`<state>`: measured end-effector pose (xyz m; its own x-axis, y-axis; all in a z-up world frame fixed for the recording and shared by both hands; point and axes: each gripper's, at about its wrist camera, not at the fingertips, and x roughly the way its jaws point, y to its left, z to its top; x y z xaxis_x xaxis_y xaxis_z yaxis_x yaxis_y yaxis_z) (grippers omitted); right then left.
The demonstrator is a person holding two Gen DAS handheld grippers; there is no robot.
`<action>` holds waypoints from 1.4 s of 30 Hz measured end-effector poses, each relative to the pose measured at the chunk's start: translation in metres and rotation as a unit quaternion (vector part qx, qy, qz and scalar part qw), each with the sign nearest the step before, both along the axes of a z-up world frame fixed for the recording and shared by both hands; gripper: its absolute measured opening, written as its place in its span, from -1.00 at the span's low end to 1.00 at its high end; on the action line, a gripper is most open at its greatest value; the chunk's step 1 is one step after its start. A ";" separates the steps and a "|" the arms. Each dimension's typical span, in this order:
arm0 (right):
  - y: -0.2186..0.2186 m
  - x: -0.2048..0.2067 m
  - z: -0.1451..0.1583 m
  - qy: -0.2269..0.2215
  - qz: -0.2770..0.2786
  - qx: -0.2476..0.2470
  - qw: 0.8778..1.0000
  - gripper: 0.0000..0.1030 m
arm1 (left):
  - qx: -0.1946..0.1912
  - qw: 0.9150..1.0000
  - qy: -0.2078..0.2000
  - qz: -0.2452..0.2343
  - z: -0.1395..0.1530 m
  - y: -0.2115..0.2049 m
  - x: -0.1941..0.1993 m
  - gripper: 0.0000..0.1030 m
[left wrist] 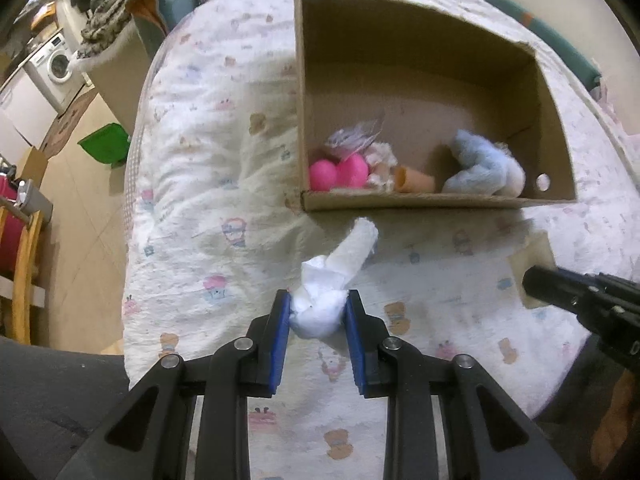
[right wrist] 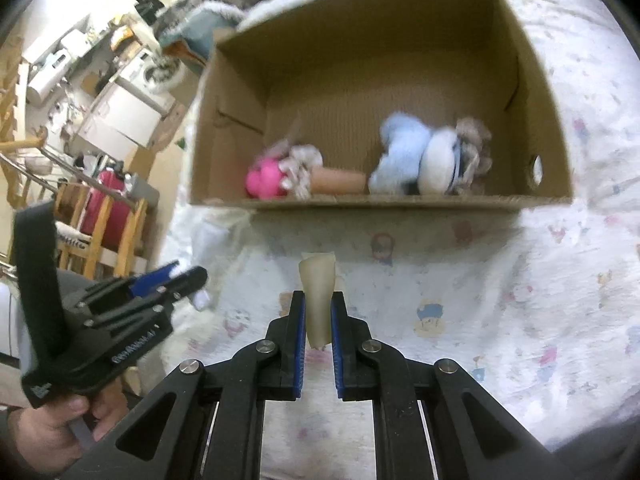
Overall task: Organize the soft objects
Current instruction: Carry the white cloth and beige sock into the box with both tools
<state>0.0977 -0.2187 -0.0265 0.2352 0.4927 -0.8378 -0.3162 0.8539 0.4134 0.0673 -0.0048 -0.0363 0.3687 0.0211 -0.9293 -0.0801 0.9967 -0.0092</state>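
While both grippers hang short of the cardboard box, its near wall lies straight ahead of each: the left gripper pinches a white cloth bundle whose tail points boxward, the right gripper clamps a pale foam piece narrowly, long axis aimed at the box, about equally near
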 end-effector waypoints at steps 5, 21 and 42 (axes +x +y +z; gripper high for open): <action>-0.013 0.001 0.033 -0.030 -0.025 0.029 0.999 -0.75 | -0.004 0.999 -0.036 -0.010 0.031 -0.007 0.005 -0.53; -0.043 0.057 0.073 -0.066 -0.085 0.062 0.992 -0.75 | 0.007 0.996 -0.088 -0.035 0.085 -0.020 0.060 -0.53; -0.003 0.108 -0.005 0.018 -0.066 0.046 0.997 -0.74 | -0.027 0.998 -0.028 -0.050 0.016 -0.041 0.118 -0.53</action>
<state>0.2060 -0.2217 -0.0313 0.2726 0.5346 -0.7999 -0.1874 0.8450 0.5009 0.1850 -0.0454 -0.0205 0.4180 -0.0686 -0.9058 0.0221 0.9976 -0.0653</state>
